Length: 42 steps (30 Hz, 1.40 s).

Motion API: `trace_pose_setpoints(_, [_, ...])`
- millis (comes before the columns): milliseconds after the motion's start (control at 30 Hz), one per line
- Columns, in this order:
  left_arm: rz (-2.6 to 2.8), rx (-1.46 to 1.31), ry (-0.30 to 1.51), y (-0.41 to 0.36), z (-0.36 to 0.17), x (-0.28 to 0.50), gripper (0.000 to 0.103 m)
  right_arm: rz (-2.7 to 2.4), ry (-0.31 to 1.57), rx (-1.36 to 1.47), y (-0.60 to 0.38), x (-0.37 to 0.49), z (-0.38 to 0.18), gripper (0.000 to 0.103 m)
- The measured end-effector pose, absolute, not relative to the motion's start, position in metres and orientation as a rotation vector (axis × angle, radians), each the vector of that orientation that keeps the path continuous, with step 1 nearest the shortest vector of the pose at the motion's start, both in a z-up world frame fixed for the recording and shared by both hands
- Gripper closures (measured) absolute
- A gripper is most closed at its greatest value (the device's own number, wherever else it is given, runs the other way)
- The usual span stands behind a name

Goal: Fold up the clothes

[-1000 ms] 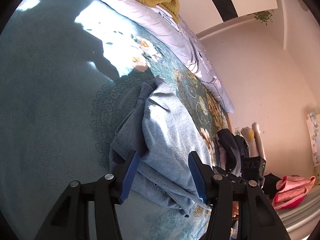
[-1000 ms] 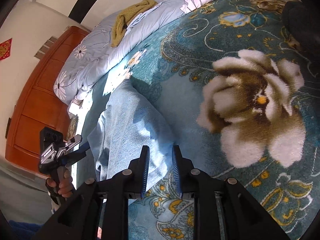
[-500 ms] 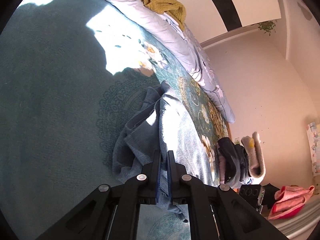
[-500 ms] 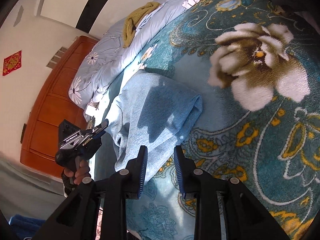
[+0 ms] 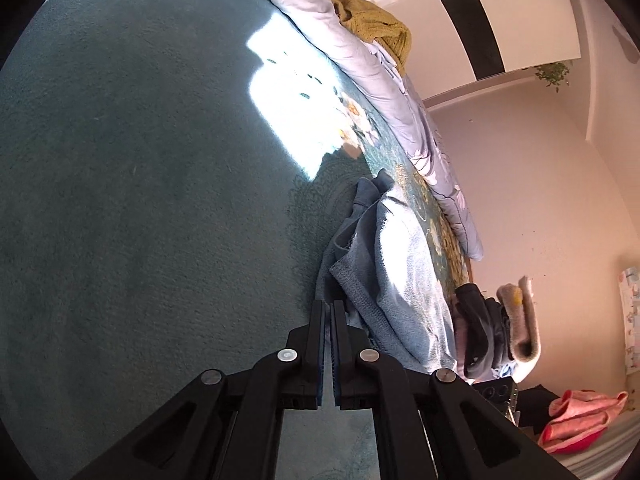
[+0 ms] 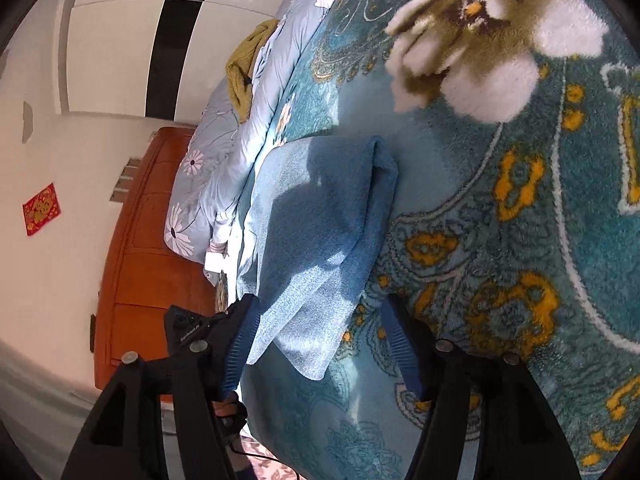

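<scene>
Blue garment [image 6: 316, 216], partly folded, lying on the teal floral blanket [image 6: 520, 240]; in the left wrist view we see it at about 2 o'clock from the left gripper [image 5: 328, 308], whose jaws are closed on its edge. Our right gripper [image 6: 320, 340] is opening, the garment's near corner between its spread pads, unpinched. Yellow cloth [image 5: 376, 24] at 12 o'clock.

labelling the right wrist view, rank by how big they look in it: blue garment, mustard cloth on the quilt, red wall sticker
1. blue garment, by far the largest, though it lies nearest the camera
2. mustard cloth
3. red wall sticker, the smallest; it is also farthest off
</scene>
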<state>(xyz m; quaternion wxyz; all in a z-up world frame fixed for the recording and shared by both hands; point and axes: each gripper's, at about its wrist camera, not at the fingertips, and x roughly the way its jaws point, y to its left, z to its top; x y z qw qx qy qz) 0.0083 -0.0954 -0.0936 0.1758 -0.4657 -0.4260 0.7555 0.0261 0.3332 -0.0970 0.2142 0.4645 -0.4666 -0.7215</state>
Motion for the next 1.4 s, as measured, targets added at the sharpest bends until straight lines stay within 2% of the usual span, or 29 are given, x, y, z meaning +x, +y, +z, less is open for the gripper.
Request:
trace_pose_setpoints(67, [2.131, -1.307, -1.224, -0.096, -0.094, 0.007, 0.094, -2.015, -1.305, 1.283, 0.33, 0.023, -0.094, 0.031])
trace_pose_setpoints(167, [2.114, -1.297, -1.247, -0.097, -0.095, 0.007, 0.073, -2.043, -1.298, 1.333, 0.32, 0.015, -0.092, 0.03])
trace_pose_setpoints(200, [2.107, -1.295, -1.249, -0.096, -0.095, 0.007, 0.069, -2.05, -1.301, 1.346, 0.316, 0.014, -0.092, 0.03])
trace_pose_setpoints(467, [2.078, -1.292, -1.229, -0.09, -0.094, 0.006, 0.055, -2.061, -1.433, 1.272, 0.297, 0.013, -0.096, 0.03])
trace_pose_setpoints(500, [2.075, -1.291, -1.23, -0.09, -0.094, 0.005, 0.053, -2.05, -1.47, 1.238, 0.299, 0.013, -0.097, 0.034])
trace_pose_setpoints(567, [2.067, -1.288, -1.239, -0.091, -0.095, 0.005, 0.049, -2.031, -1.53, 1.207, 0.303, 0.015, -0.101, 0.05])
trace_pose_setpoints(633, [2.06, -1.282, -1.254, -0.092, -0.095, 0.005, 0.047, -2.019, -1.558, 1.194, 0.305, 0.015, -0.105, 0.074])
trace_pose_setpoints(700, [2.053, -1.279, -1.267, -0.094, -0.095, 0.005, 0.044, -2.011, -1.574, 1.183, 0.307, 0.016, -0.108, 0.085])
trace_pose_setpoints(733, [2.052, -1.28, -1.269, -0.094, -0.095, 0.005, 0.044, -2.009, -1.574, 1.18, 0.308, 0.015, -0.108, 0.087])
trace_pose_setpoints(1033, [2.039, -1.293, -1.203, -0.078, -0.084, -0.015, 0.04, -2.095, -1.439, 1.178, 0.345, 0.015, -0.08, 0.092])
trace_pose_setpoints(1400, [1.862, -1.417, -0.963, 0.019, -0.091, -0.048, 0.037, -2.149, -1.374, 1.227, 0.409, 0.044, -0.076, 0.092])
